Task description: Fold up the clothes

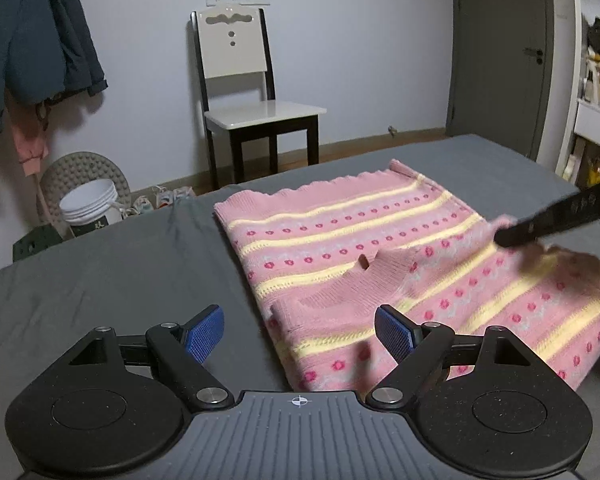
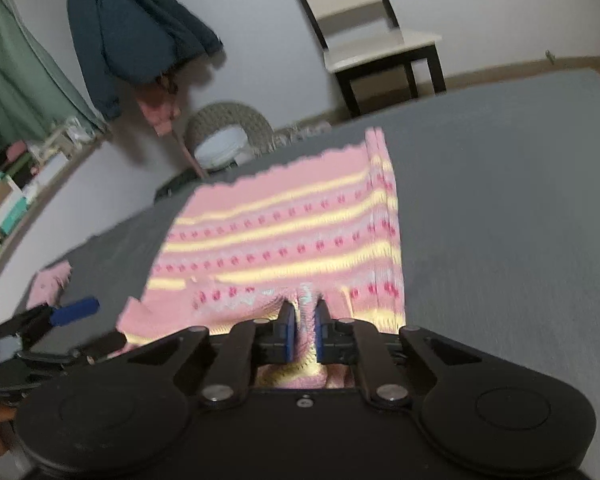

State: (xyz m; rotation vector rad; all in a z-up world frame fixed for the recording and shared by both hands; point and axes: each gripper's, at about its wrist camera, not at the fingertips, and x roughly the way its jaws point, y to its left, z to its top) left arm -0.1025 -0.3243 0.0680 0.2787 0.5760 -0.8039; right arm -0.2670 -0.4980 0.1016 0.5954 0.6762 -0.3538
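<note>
Two black grippers: left gripper (image 1: 299, 334) with blue ribbed pads (image 1: 206, 334), silver pivot screws, round black discs, grey ridged base bearing a crosshair mark; right gripper (image 2: 303, 326) alike, base black.

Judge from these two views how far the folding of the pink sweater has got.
Done: the pink sweater lies on the grey bed with one side edge apparently folded. In hand: the right gripper pinches the knit; the left gripper hangs open, holding nothing. Left: the remaining folds.
</note>
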